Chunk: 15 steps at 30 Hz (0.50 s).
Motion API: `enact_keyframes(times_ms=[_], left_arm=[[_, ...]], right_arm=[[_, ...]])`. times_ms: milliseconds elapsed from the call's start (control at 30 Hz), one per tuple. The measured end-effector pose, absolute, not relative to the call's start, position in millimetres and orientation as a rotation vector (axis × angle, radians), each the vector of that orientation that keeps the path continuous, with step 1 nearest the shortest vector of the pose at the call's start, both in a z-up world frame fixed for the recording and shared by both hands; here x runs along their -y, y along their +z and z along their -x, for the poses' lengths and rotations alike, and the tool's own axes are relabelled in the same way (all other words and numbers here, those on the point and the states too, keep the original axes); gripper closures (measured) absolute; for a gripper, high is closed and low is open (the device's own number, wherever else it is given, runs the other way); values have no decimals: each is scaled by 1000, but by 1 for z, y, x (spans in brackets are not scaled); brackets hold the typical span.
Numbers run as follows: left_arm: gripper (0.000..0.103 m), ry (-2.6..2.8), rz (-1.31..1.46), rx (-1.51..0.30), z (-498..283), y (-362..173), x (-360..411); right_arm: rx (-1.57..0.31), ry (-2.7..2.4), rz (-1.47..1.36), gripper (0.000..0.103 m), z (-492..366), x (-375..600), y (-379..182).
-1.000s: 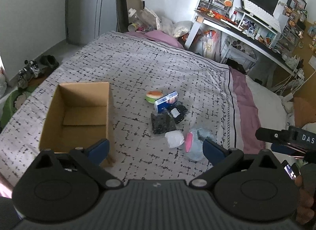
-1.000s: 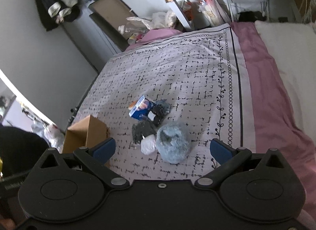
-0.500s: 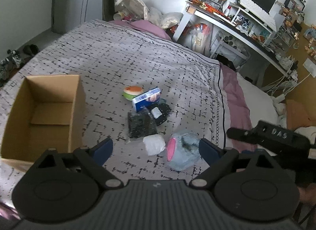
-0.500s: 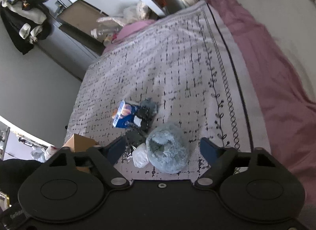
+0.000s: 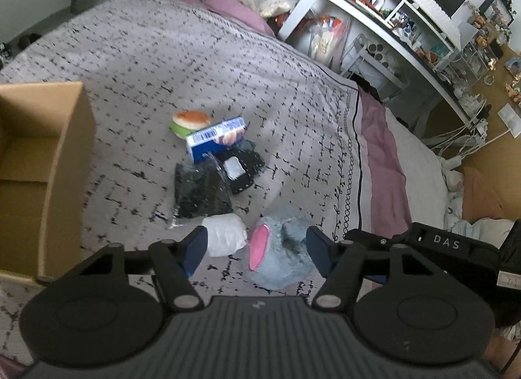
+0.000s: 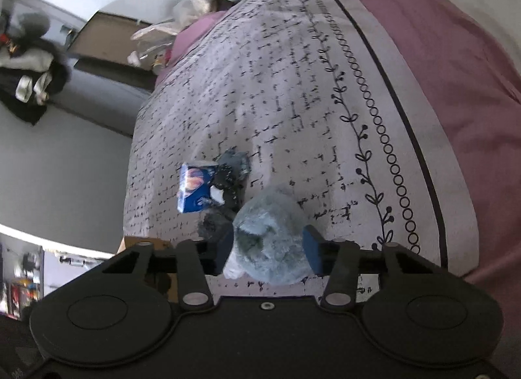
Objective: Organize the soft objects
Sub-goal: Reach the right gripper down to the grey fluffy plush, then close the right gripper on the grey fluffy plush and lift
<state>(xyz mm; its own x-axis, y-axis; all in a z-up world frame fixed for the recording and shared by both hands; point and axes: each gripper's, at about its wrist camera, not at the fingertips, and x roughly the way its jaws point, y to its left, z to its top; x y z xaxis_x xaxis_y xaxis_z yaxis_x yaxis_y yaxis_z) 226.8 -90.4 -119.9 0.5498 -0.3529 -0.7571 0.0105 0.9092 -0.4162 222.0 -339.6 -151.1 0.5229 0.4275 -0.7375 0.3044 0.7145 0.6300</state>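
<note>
Right tongs (image 6: 268,248), marked "DAS", closing around a grey plush toy (image 6: 270,242); left tongs (image 5: 257,245) narrowing, seemingly touching nothing

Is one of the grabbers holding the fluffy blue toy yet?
Not clearly. The right gripper is closing around the blue-grey plush toy, its pads at the toy's sides. The left gripper holds nothing.

Two wrist fisheyes, angled steeply down, close over the bed (image 5: 228,63), sharing the grey plush (image 6: 270,245).
</note>
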Motion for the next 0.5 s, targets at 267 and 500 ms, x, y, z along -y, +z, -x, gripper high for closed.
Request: enact_keyframes(times_ms=[267,500], left_arm=[[52,-256,427,-1029,-248,-146,107],[54,-265,458,-1073,-262,-169,118]], right_arm=[[-1111,83,-857,62,-237,336,-172],[-1129,36,-870,67,-243,337,-184]])
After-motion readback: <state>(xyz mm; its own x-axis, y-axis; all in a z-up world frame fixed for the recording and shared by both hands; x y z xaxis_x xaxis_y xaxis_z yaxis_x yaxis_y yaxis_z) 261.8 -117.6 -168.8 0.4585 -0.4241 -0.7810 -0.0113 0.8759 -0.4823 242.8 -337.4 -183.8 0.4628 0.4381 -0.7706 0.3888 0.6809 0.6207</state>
